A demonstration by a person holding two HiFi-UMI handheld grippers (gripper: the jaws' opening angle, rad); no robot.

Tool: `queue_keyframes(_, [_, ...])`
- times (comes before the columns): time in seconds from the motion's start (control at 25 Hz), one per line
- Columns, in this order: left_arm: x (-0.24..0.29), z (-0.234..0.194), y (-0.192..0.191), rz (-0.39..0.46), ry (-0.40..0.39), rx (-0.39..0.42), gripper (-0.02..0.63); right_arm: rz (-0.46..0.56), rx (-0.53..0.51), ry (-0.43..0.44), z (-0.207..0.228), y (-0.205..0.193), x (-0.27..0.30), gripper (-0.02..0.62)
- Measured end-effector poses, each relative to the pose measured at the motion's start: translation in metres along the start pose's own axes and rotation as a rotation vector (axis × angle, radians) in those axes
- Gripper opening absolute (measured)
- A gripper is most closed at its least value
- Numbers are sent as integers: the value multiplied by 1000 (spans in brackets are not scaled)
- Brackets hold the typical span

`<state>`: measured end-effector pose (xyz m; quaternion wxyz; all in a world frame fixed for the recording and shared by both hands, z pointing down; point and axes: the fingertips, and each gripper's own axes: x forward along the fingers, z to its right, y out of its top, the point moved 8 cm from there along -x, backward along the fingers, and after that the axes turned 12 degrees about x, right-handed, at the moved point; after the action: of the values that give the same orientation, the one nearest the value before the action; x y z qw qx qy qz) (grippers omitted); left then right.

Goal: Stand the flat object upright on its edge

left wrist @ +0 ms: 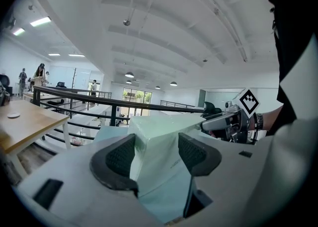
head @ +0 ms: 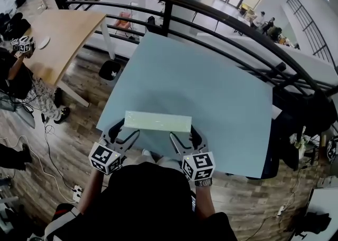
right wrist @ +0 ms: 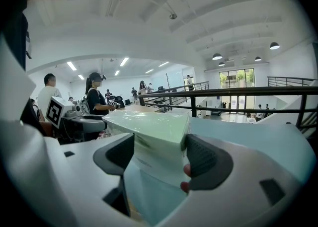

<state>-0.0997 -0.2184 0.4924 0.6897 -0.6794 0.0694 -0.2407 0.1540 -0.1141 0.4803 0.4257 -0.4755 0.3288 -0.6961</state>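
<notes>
A broad, matte, pale blue tabletop [head: 222,87] filled the middle of the head view. A curved black metal railing [head: 222,29] ran behind its far edge, and a light wooden table [head: 63,29] stood well apart at the left.

Near the tabletop's front edge was the pale green box [head: 158,121], long, thin and straight-edged, with a glossy skin that caught the ceiling light. It appeared to stand on one long edge, its narrow top face turned up and its length running left to right in front of the person.

The left gripper [head: 125,130] was at the box's left end and the right gripper [head: 182,132] at its right end, each reaching in from the near side. In the left gripper view the box's end rose between two dark, ribbed pads [left wrist: 119,159] that pressed in on its broad faces. In the right gripper view the other end was pinched in the same way between ribbed pads [right wrist: 206,161]. Both pairs of jaws were closed to the box's thickness, no farther.

A small line of print on the box was too faint to read.
</notes>
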Motion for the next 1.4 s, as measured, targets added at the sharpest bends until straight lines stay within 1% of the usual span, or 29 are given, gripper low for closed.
queue_keyframes(0.28, [4, 1, 8, 8, 6, 10, 264, 0, -5, 0, 3, 2, 0, 310])
queue_keyframes(0.88, [13, -4, 12, 6, 13, 11, 264, 12, 2, -3, 8, 8, 3, 310])
queue_keyframes(1.2, [14, -14, 5, 17, 36, 1, 264, 34, 13, -11, 6, 9, 10, 310])
queue_keyframes(1.32, [18, -12, 6, 22, 50, 22, 263, 39, 12, -18, 10, 9, 11, 310])
queue_keyframes(1.4, [18, -13, 5, 25, 54, 21, 263, 38, 9, -18, 11, 9, 11, 310])
